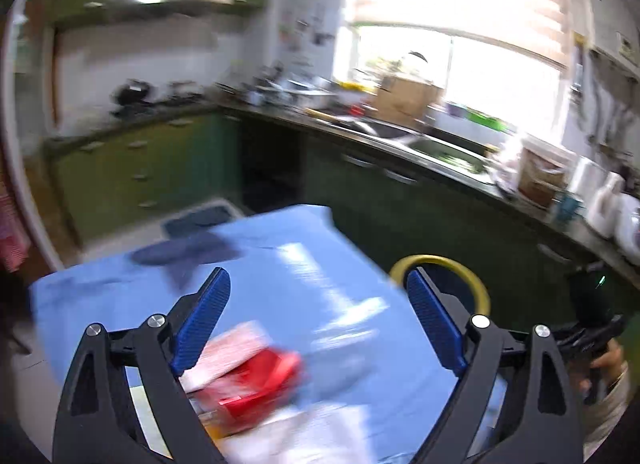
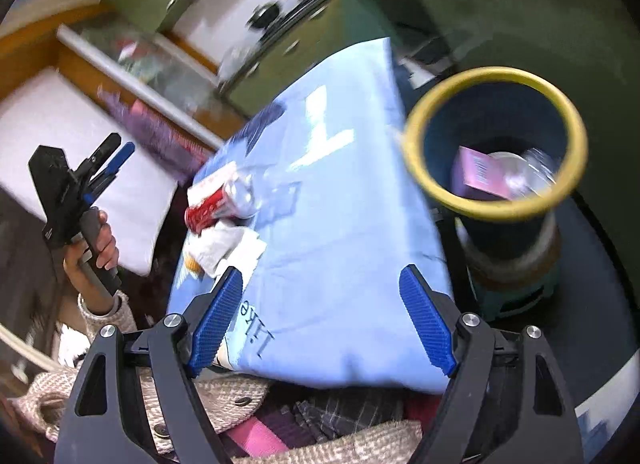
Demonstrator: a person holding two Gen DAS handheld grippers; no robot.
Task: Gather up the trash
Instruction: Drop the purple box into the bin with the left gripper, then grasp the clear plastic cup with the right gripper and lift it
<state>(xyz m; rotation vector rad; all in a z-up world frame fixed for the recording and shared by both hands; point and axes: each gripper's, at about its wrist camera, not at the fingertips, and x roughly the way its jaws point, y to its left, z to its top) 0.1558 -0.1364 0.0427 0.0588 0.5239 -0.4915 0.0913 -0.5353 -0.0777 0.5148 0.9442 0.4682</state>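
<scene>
Right wrist view shows the bin (image 2: 496, 144) beside the blue desk (image 2: 340, 264), with some trash already inside. A red can (image 2: 216, 206) and crumpled paper (image 2: 224, 248) are left. Left tool (image 1: 318, 320) and right tool (image 2: 320, 320) are wide open, holding nothing.

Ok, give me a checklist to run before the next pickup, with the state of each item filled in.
1. Left hand-held gripper empty and open: ok, nothing between its pads.
2. Right hand-held gripper empty and open: ok.
3. Trash left on the blue cloth: not ok, a red can and crumpled paper still lie there.
4. Bin within view, mouth unblocked: ok, it stands beside the table.
5. Room in the bin: ok, a pink carton lies low inside.
6. Can free to grasp: cannot tell, the paper lies against it and the picture is blurred.
</scene>
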